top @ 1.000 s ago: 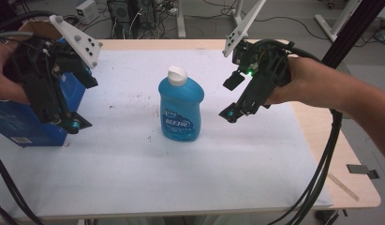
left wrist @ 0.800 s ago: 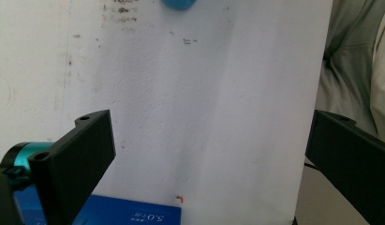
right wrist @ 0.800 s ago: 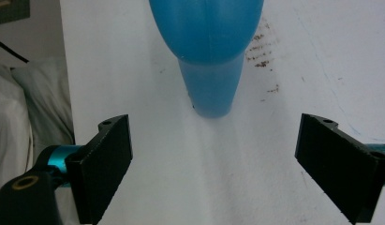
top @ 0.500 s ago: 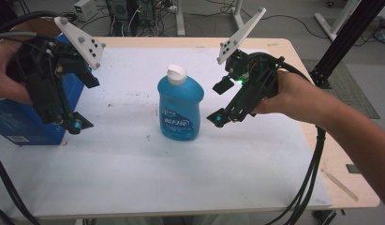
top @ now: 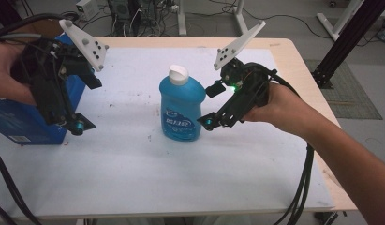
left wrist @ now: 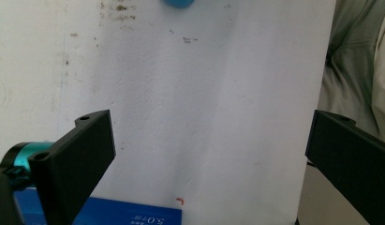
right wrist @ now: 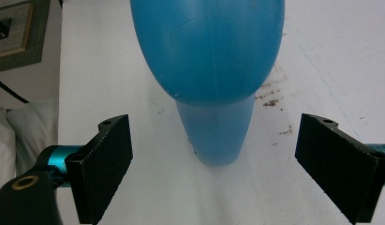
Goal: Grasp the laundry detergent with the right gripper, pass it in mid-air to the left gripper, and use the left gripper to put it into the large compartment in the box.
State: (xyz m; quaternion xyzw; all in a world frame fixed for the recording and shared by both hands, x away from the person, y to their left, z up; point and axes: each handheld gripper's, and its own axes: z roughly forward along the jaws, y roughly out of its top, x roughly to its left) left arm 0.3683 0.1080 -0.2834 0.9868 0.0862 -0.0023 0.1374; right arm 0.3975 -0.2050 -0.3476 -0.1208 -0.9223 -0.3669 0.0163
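A blue detergent bottle with a white cap stands upright mid-table on the white mat. My right gripper comes in from the right, its tips just beside the bottle's right flank. In the right gripper view the bottle looms straight ahead of the right gripper, whose jaws stand open and wide on either side without touching it. At the left, my left gripper hangs open above the mat's left part. The left gripper has only bare mat between its jaws.
A blue carton lies at the table's left edge under the left hand; its corner shows in the left gripper view. Cables trail off the front right of the table. The person's clothing lies beyond the mat edge.
My right gripper has moved left and down, from well clear of the bottle to right beside it. The left gripper and the bottle have stayed put.
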